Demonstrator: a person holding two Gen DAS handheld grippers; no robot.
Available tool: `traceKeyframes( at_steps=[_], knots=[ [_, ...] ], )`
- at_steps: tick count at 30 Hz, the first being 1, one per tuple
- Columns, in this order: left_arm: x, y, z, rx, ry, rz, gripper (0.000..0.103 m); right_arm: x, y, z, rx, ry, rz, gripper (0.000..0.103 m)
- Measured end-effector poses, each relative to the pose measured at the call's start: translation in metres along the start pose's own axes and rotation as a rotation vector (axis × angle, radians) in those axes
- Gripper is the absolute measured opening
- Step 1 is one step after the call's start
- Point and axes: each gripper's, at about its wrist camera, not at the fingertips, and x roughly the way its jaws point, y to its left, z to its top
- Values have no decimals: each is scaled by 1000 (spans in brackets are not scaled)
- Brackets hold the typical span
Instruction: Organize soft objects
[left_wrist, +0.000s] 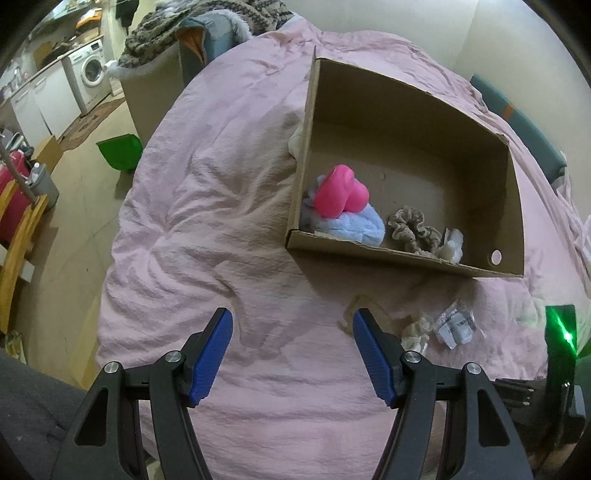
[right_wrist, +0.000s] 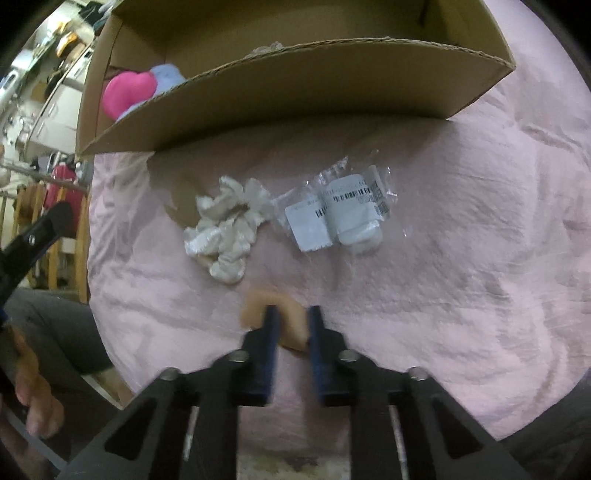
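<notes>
Right claw (right_wrist: 290, 319): fingers nearly closed on a small peach-coloured soft piece (right_wrist: 284, 310), blurred, low over the pink bedspread (right_wrist: 461, 277); left claw (left_wrist: 291, 354): wide apart, holding nothing, above bare bedspread; cardboard box (left_wrist: 513, 206) ahead of both claws, already containing pink, blue and brown soft items; white satin scrunchie (right_wrist: 227, 236) and bagged white item (right_wrist: 347, 218) lay between right claw and box, still outside; advice: keep the grip firm but light, lift clear of the near box wall, release well inside.

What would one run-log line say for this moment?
left gripper: open, empty | right gripper: shut on peach item | box: partly filled
</notes>
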Motion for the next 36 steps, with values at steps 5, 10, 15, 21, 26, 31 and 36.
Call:
traceKeyframes(
  at_steps=[5,10,15,21,26,31,36],
  knots=[
    [0,8,2,-28,3,7,65,-14,6,-5,-36,-30,46,5],
    [0,10,2,-37,10,-8,65,-45,6,0,-39,-115,104,5],
    [6,6,0,-28,47,-26,65,-83,-4,8,-12,-271,153,5],
    [19,-5,-6,7,96,-66,63,-88,-19,14,52,-343,169,6],
    [41,-28,-10,75,154,-139,51,-80,-22,20,91,-326,170,6],
    [69,-39,-9,43,201,-173,45,-81,-15,22,61,-337,167,6],
    [88,-53,-8,56,208,-211,28,-79,-21,19,79,-324,170,6]
  ],
)
